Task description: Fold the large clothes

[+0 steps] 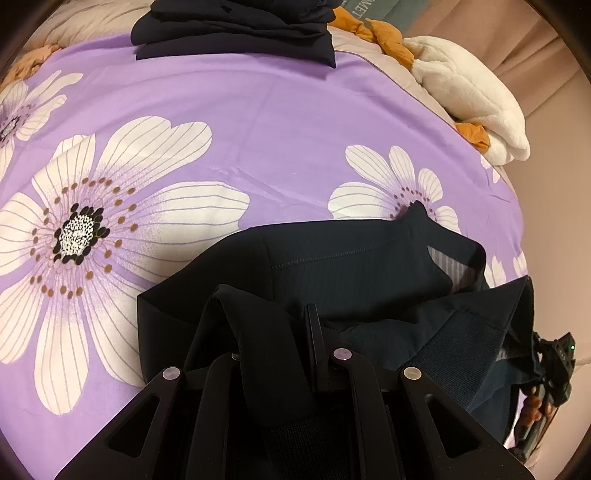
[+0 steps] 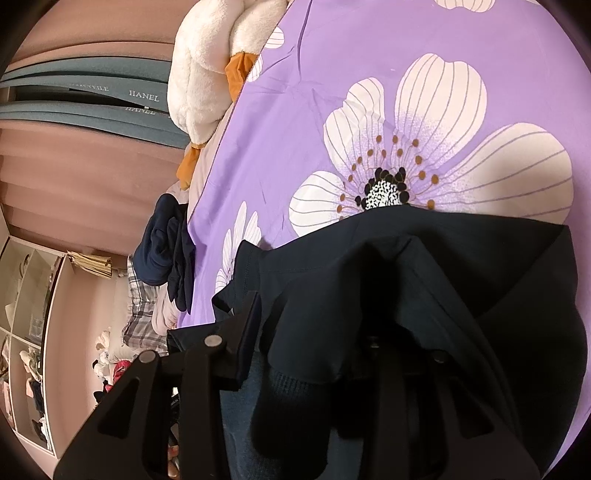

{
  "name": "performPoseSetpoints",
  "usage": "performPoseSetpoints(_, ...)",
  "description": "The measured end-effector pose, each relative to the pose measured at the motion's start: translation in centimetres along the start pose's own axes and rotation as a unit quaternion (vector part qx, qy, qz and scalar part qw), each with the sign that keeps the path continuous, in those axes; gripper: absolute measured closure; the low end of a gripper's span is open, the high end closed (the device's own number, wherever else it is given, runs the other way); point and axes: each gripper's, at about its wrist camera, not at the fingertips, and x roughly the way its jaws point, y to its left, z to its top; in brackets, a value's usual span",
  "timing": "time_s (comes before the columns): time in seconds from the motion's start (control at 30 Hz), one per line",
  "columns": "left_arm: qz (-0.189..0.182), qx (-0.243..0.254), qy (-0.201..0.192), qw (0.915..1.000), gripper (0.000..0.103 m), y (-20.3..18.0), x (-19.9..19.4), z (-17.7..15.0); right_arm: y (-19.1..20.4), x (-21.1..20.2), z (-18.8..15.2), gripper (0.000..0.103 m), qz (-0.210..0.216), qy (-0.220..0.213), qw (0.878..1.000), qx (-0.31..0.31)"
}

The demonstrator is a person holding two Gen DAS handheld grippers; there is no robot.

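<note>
Left gripper (image 1: 275,332) points steeply down at the bed, jaws almost fully closed, pinching a fold of the dark navy garment (image 1: 354,266). The cloth drapes over and between its fingers (image 1: 316,332).

Right gripper (image 2: 317,328) tilts down less steeply, jaws partly apart and opening. The same garment (image 2: 424,280) lies bunched between and over them, hiding the far finger; can't tell if the pads still press on it.

Garment sits crumpled at the near edge of the purple flowered sheet (image 1: 258,122), spanning both tools.

A folded dark stack (image 1: 236,29) lies at the far end of the bed, well apart. A white fluffy blanket (image 1: 469,96) is heaped at the bed's edge.
</note>
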Motion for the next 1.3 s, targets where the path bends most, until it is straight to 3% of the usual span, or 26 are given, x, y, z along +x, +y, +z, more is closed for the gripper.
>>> performPoseSetpoints(0.2,-0.014,-0.025,0.012,0.9995,0.093,0.6,-0.2,0.4,-0.3,-0.2,0.2,0.065,0.009,0.001,1.000,0.015)
performPoseSetpoints(0.43,-0.049,-0.066,0.037,0.9959,0.088,1.5,-0.6,1.3,-0.2,-0.6,0.9,0.055,0.031,0.001,0.999,0.039)
performPoseSetpoints(0.53,-0.082,-0.104,0.057,0.9895,0.083,2.5,-0.6,1.8,-0.4,-0.6,1.2,0.053,0.043,0.006,0.997,0.063)
performPoseSetpoints(0.6,-0.105,-0.134,0.076,0.9825,0.082,3.3,-0.4,2.2,-1.2,-0.7,1.6,0.049,0.073,0.012,0.992,0.105)
performPoseSetpoints(0.67,-0.110,-0.145,0.083,0.9797,0.082,3.6,-0.3,2.5,-1.5,-0.8,2.0,0.049,0.086,0.018,0.987,0.132)
performPoseSetpoints(0.8,-0.135,-0.168,0.080,0.9732,0.079,4.1,-0.7,3.1,-1.4,-0.9,2.5,0.047,0.095,0.019,0.983,0.154)
performPoseSetpoints(0.83,-0.145,-0.184,0.072,0.9695,0.072,4.6,-0.9,3.3,-1.4,-1.0,2.6,0.046,0.099,0.019,0.982,0.158)
performPoseSetpoints(0.93,-0.129,-0.193,0.044,0.9717,0.055,5.2,-1.6,4.2,-1.9,-1.0,2.8,0.043,0.125,0.011,0.973,0.194)
performPoseSetpoints(1.1,-0.127,-0.192,0.038,0.9723,0.054,5.3,-1.4,5.0,-2.2,-0.7,3.2,0.038,0.134,-0.008,0.965,0.226)
performPoseSetpoints(1.23,-0.127,-0.191,0.023,0.9731,0.054,6.0,-1.3,5.8,-1.4,-1.1,3.9,0.038,0.143,-0.023,0.966,0.215)
performPoseSetpoints(1.3,-0.108,-0.185,-0.007,0.9768,0.054,6.5,-2.1,6.3,-0.6,-1.6,4.5,0.038,0.136,-0.037,0.971,0.192)
